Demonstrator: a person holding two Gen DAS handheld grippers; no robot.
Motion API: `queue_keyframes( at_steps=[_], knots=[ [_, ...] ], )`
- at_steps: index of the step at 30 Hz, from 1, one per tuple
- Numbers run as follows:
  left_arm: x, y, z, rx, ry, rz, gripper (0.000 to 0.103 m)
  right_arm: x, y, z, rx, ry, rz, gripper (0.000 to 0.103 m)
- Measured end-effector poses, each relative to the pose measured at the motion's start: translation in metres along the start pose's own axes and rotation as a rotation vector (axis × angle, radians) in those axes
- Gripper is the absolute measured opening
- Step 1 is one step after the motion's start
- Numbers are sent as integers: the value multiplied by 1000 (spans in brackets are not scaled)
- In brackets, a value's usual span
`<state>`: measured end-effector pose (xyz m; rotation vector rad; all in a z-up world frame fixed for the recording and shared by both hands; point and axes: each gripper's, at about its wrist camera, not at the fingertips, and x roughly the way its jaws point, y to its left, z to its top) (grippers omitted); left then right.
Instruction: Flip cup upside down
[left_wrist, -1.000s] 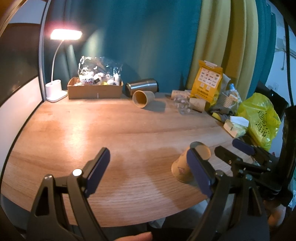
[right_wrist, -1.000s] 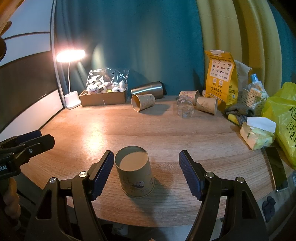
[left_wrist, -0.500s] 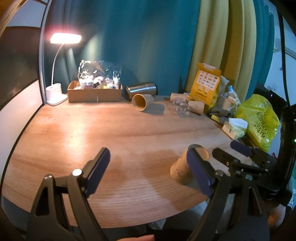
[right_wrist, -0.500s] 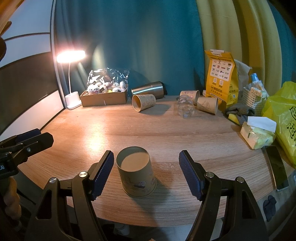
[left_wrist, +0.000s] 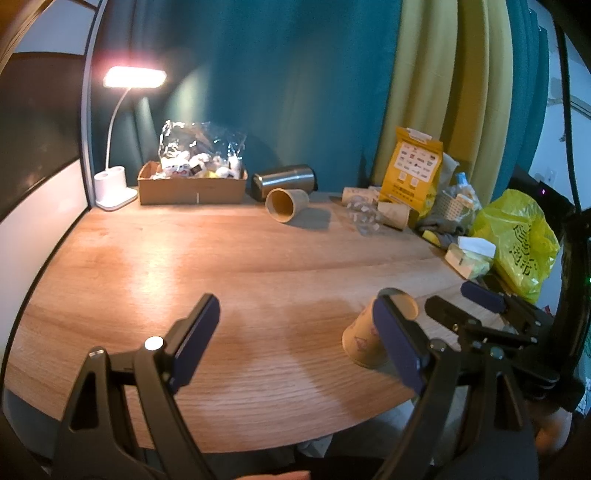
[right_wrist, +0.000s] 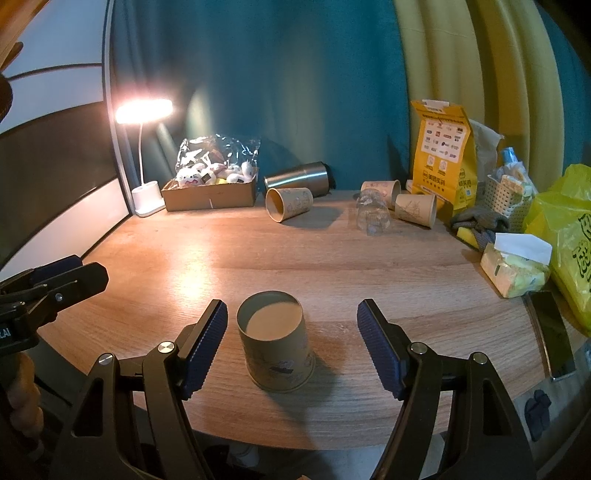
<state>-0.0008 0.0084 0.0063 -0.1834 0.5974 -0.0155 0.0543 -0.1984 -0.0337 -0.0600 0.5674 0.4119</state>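
A tan paper cup (right_wrist: 276, 341) stands upside down, base up, on the wooden table (right_wrist: 332, 258) near its front edge. My right gripper (right_wrist: 291, 341) is open and empty; the cup sits between its two fingers, nearer the left one, and touches neither. My left gripper (left_wrist: 295, 339) is open and empty above the table's front. In the left wrist view the cup (left_wrist: 364, 339) stands partly behind the right finger, and the right gripper shows beyond it.
Along the back stand a lit desk lamp (right_wrist: 147, 155), a cardboard box of toys (right_wrist: 210, 192), a steel tumbler (right_wrist: 297, 179) and several paper cups on their sides (right_wrist: 288, 203). A yellow bag (right_wrist: 441, 155), tissues (right_wrist: 515, 266) and a plastic bag (right_wrist: 565, 236) crowd the right.
Both grippers have drawn back a little from the upside-down cup. The cup has not moved.
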Motion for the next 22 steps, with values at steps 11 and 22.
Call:
queue_keyframes(
  at_steps=[11,22],
  knots=[
    [-1,1,0,1,-1,-2,86,0,2,-1,0,2,2,76],
    [-2,1,0,8,-5,-16,86,0,3,-3,5,7,9,76]
  ],
)
